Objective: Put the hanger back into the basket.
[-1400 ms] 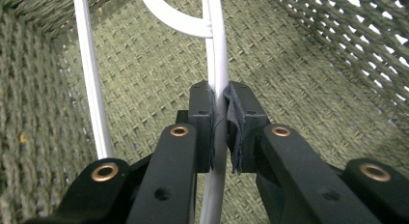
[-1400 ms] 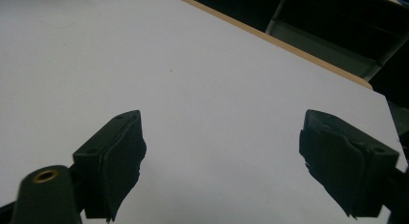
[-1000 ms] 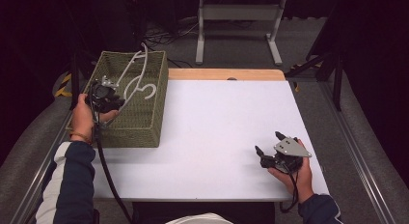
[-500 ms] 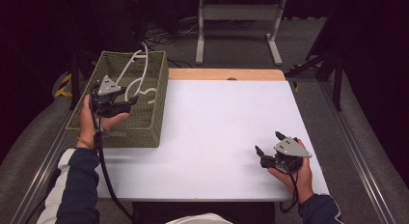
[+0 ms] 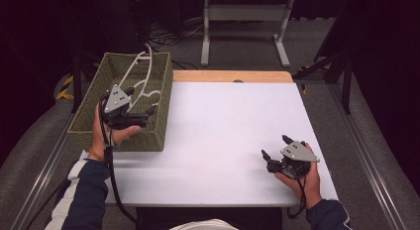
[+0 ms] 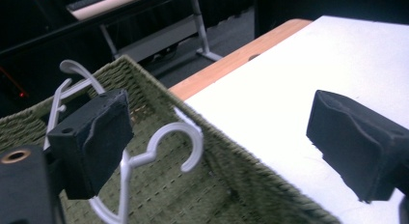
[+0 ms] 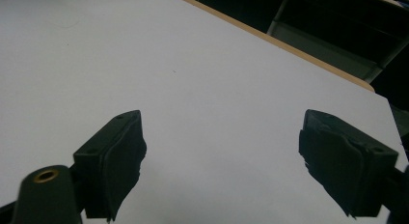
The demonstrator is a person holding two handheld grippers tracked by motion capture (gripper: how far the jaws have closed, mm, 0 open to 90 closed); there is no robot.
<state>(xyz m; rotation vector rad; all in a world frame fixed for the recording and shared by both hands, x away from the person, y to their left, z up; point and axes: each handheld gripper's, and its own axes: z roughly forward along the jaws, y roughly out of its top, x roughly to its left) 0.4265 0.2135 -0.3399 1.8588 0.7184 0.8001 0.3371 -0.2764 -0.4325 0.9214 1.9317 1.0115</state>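
- Left gripper [image 5: 141,100] is held over the basket [image 5: 89,123] edge, jaws spread wide, nothing gripped.
- White hangers [image 6: 159,147] are seen just ahead of and below its left jaw, inside the basket.
- Right gripper [image 5: 276,149] is held low over the bare table [image 5: 223,121], jaws apart, empty.

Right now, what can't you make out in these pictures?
- How many white hangers lie in the wicker basket: high view, left gripper and hand cover them.
- The basket's floor: left gripper view, a jaw hides part.
- Right gripper: its own view cuts its jaws at the bottom edge.
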